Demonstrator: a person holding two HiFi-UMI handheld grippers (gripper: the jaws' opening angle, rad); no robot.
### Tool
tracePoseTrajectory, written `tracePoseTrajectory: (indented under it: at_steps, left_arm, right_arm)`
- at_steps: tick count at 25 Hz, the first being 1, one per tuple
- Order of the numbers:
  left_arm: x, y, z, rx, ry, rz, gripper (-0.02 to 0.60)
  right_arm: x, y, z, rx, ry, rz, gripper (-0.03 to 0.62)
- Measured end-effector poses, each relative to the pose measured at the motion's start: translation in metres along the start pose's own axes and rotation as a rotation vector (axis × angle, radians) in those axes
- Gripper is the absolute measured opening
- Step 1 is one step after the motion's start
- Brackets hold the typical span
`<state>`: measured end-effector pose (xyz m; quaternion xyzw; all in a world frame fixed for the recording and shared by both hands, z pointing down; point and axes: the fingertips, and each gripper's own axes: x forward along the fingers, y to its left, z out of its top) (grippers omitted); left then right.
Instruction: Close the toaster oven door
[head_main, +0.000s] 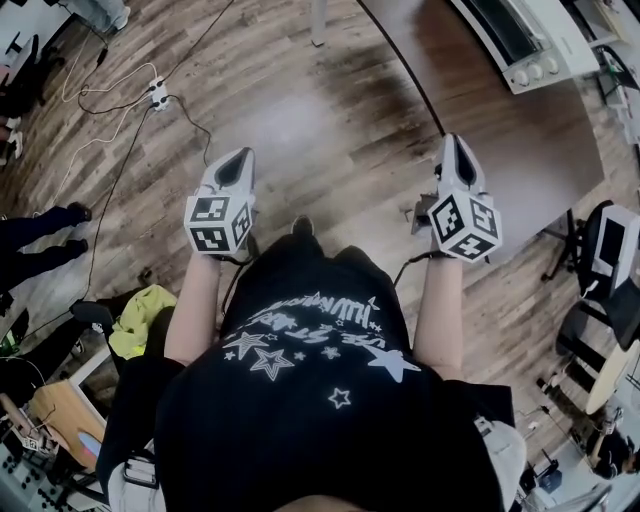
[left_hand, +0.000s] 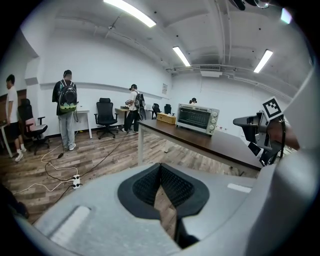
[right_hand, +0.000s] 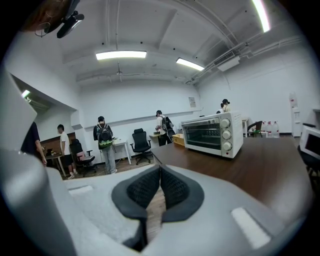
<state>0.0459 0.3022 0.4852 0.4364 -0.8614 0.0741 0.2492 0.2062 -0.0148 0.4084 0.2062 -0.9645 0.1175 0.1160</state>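
Well ahead on the tabletop (right_hand: 270, 170) sits the toaster oven (right_hand: 212, 134). My left gripper (left_hand: 160, 175) and right gripper (right_hand: 160, 175) are both closed, empty. Its hinged glass door should swing lightly; I'd push at the handle edge.

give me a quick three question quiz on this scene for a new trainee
1. True or false: the toaster oven stands on the brown table.
2. The right gripper has its jaws: A) wide apart B) together, nothing between them C) clamped on a chair leg.
3. Does the left gripper touch the toaster oven?
Key: 1 true. 2 B. 3 no; it is held above the wood floor, apart from the table.
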Motion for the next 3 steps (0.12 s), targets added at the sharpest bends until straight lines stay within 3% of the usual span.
tracePoseTrajectory:
  at_steps: [3]
  left_arm:
    - [-0.0018, -0.0144, -0.0005, 0.001, -0.004, 0.006, 0.011]
  right_arm:
    - [-0.0054, -0.0073, -0.0062, 0.006, 0.016, 0.019, 0.006]
